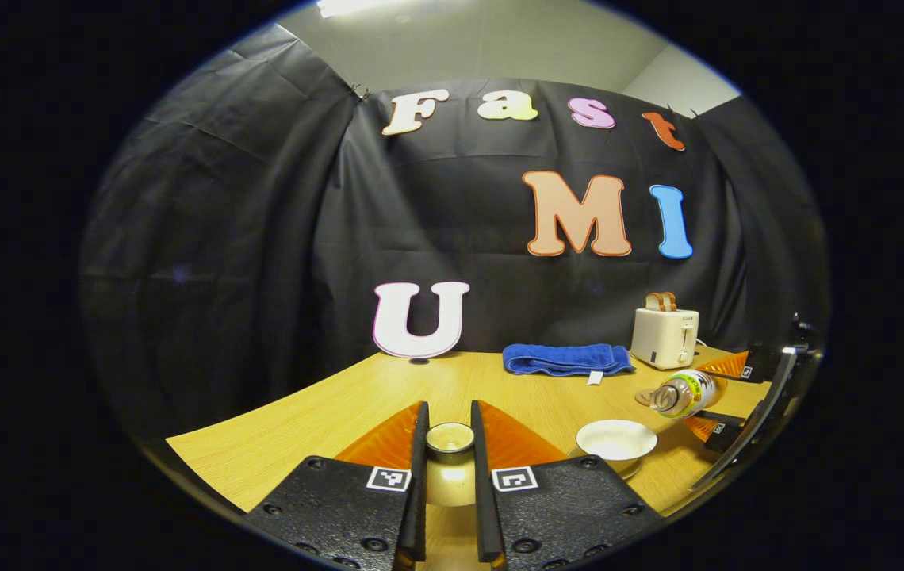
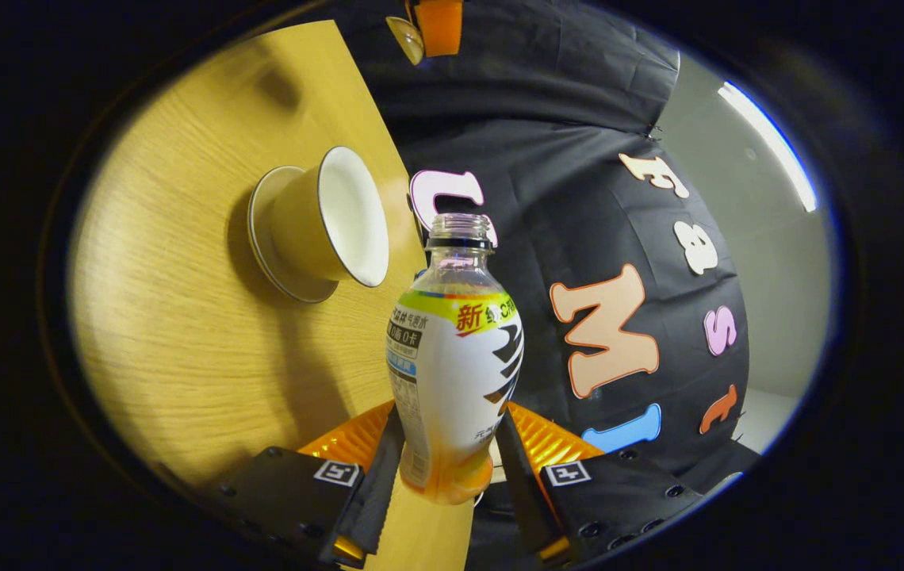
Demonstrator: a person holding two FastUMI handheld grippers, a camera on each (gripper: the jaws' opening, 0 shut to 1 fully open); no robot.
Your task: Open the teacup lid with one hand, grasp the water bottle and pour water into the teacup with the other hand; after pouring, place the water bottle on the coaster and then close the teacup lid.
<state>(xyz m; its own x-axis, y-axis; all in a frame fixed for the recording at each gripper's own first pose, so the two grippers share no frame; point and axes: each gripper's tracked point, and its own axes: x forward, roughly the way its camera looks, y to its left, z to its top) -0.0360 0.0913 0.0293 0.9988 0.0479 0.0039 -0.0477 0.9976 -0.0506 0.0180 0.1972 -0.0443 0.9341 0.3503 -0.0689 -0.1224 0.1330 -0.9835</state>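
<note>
My left gripper [image 1: 450,414] is shut on the teacup lid [image 1: 450,440], gripping its round knob and holding it above the table. The open teacup [image 1: 616,438], white inside, stands on its saucer [image 2: 262,238] to the right of the lid. My right gripper [image 2: 452,424] is shut on the lower body of the water bottle [image 2: 456,349]. The bottle [image 1: 686,392] is uncapped and tipped nearly level, its mouth pointing toward the teacup [image 2: 341,218] from a little above and beyond it. No stream of water shows. The right gripper [image 1: 718,396] is at the table's right side.
A folded blue towel [image 1: 567,358] lies at the back of the wooden table [image 1: 325,420]. A white toaster [image 1: 664,337] with bread in it stands to the towel's right. A small tan flat piece [image 1: 641,397] lies by the bottle's mouth.
</note>
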